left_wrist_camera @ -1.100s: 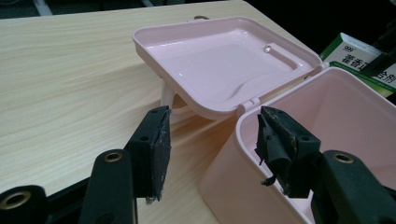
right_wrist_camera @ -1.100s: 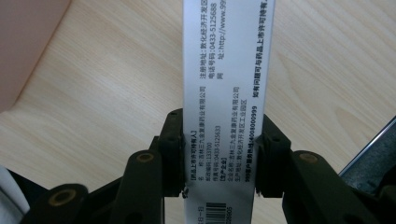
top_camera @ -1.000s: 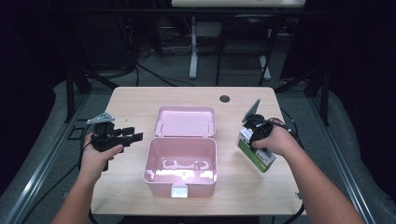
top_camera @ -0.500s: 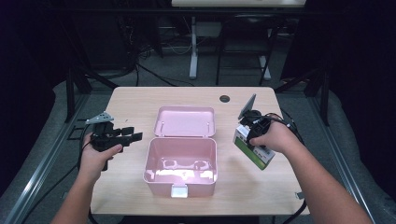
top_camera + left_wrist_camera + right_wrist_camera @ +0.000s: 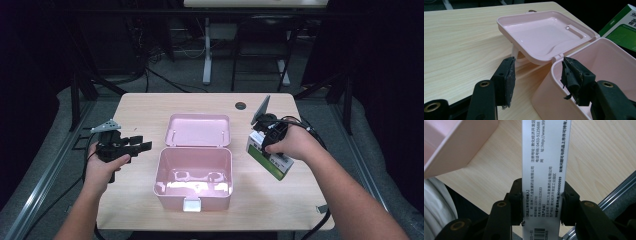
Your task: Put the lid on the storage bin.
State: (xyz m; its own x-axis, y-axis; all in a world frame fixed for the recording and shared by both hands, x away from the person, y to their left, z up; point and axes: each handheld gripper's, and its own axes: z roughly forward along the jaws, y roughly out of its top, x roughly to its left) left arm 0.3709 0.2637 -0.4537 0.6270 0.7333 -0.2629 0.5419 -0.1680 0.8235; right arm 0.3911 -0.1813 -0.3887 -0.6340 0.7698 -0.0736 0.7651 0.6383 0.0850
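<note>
the right tool clamps across the narrow white sides of the light, crushable green-and-white cardboard medicine box, lifted near the bench's right edge beside the open pink plastic case, while the left tool gapes empty.

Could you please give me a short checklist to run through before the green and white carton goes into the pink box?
1. Grip: the right gripper has both pads pressed on the carton's white side. Ok.
2. Carton clear of the table: in the high view it hangs tilted in the hand, to the right of the box; whether its low corner is clear is hard to judge. Cannot tell.
3. Pink box open: the lid lies folded back behind it. Ok.
4. Room inside: the box's floor looks bare apart from moulded shapes. Ok.
5. Left gripper out of the way: open, beside the box's left wall, holding nothing. Ok.
6. Fit of carton in box: cannot tell.
</note>
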